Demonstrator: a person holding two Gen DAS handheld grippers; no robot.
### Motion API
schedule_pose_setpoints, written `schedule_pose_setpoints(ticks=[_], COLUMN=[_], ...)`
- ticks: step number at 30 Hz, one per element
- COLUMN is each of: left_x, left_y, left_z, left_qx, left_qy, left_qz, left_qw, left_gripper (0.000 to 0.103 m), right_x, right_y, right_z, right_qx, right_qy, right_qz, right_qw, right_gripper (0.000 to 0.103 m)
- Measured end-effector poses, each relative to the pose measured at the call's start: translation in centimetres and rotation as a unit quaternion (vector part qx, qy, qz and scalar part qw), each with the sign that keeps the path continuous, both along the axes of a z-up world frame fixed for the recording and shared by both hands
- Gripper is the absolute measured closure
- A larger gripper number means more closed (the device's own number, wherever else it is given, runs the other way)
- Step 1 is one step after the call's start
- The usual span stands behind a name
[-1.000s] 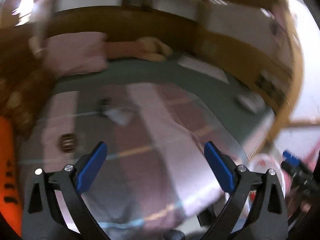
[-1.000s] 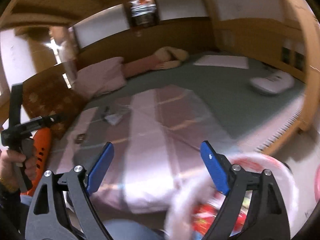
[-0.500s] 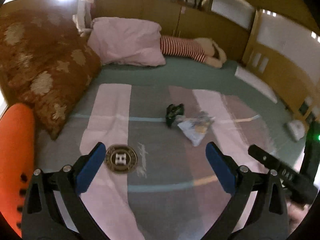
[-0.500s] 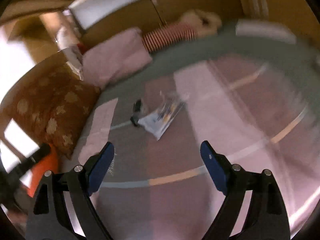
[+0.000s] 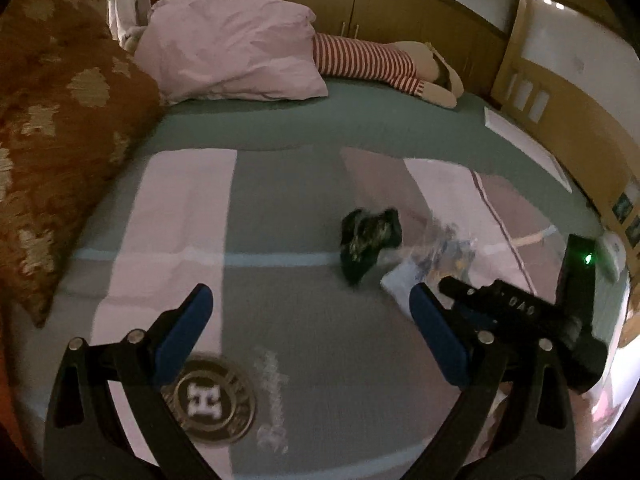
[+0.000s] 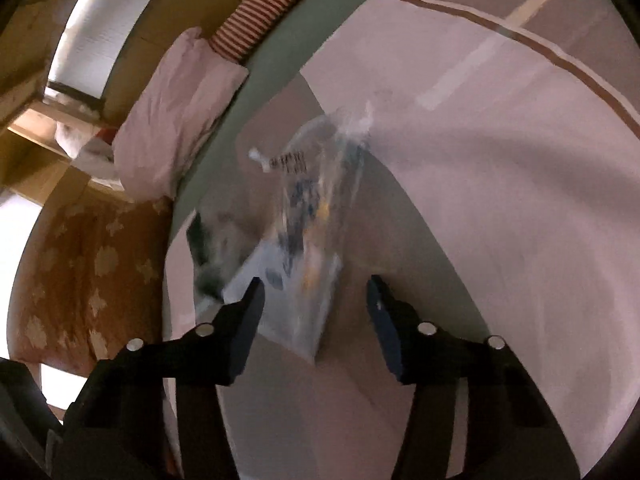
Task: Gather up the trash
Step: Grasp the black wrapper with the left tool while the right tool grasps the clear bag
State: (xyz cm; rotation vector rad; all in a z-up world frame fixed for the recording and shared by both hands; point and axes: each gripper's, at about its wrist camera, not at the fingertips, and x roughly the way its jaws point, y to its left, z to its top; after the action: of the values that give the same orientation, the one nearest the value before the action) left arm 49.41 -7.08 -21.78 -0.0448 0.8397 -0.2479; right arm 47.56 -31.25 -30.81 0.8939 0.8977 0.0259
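Right tool closing around clear wrapper on blanket, left tool open, empty.

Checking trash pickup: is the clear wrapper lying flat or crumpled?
Mostly flat: the clear wrapper lies spread on the blanket; the dark wrapper is crumpled.

a wide bed under a grey-green sheet fills most of the room, with a blanket of pink and grey stripes spread across the near part and a round emblem printed near its edge. at the head lie a pale pink pillow, a big brown cushion patterned with lighter blotches, and a soft toy in a red-and-white striped top. light wooden panelling runs behind and along the side, the upper wall is white, and the light is dim and warm, with bright daylight at one edge.
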Motion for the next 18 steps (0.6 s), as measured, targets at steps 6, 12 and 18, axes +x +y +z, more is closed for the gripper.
schedule_pose_setpoints(ticks=[6, 12, 18], left_x=[4.2, 9.5, 7.5], left_y=[-4.2, -8.3, -8.6], left_z=[-1.8, -4.5, -4.8], left_qx=[0.019, 0.038, 0.028], left_qy=[0.008, 0.042, 0.075], left_qz=[-0.026, -0.02, -0.053], left_qw=[0.9995, 0.9982, 0.9954], left_gripper=[0.008, 0.032, 0.081], right_x=[1.1, -1.9, -3.4], right_y=[-0.7, -3.7, -2.4], right_z=[0.6, 4.8, 7.8], right_qx=[-0.041, -0.087, -0.119], right_qy=[-0.004, -0.032, -0.06], right_qz=[0.033, -0.002, 0.025], right_qw=[0.999, 0.996, 0.991], right_gripper=[0.1, 0.101, 0.101])
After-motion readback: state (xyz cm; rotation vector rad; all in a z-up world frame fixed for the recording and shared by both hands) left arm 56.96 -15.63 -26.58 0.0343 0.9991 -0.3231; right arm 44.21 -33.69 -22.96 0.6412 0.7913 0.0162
